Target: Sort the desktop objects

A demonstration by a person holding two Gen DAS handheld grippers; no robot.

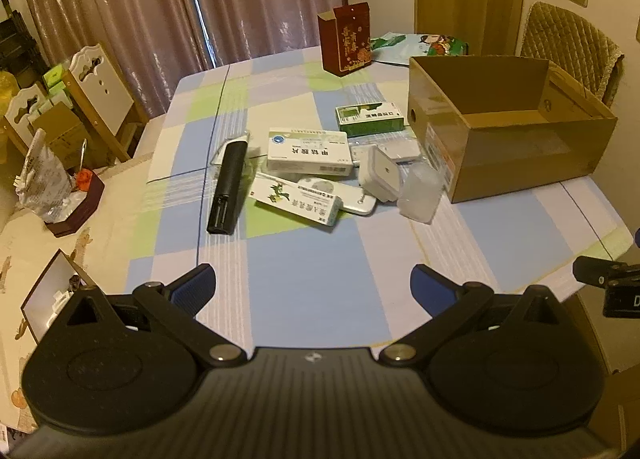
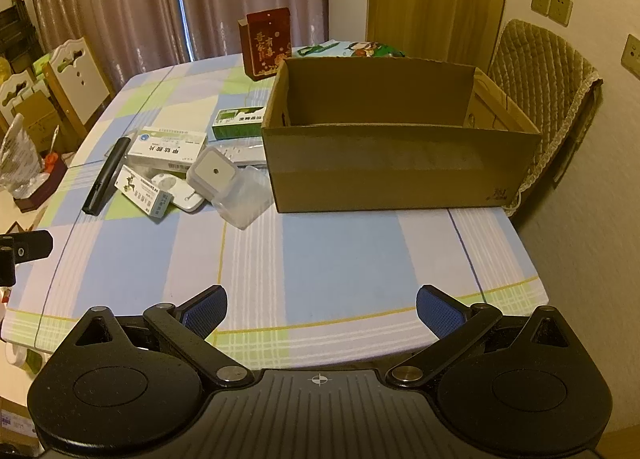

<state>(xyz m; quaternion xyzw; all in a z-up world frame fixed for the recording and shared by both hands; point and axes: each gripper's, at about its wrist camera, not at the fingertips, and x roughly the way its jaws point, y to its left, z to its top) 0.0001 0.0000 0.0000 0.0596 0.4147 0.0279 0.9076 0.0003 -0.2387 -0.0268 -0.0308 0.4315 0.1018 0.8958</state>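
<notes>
Both the left gripper (image 1: 312,285) and right gripper (image 2: 322,307) hover with jaws spread wide and empty above the checked bench (image 2: 340,251), where medicine boxes (image 1: 308,155) and a black remote (image 1: 227,187) lie clustered at 9 o'clock of an open cardboard box (image 2: 400,171).

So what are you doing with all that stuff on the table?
Tidying up, but nothing has been picked up yet. Both the left gripper and the right gripper hover over the near side of the table with their jaws wide open, holding nothing. The medicine boxes, a black stick-shaped gadget and a clear plastic case lie in a pile beside the cardboard box. No items show inside that box.
</notes>
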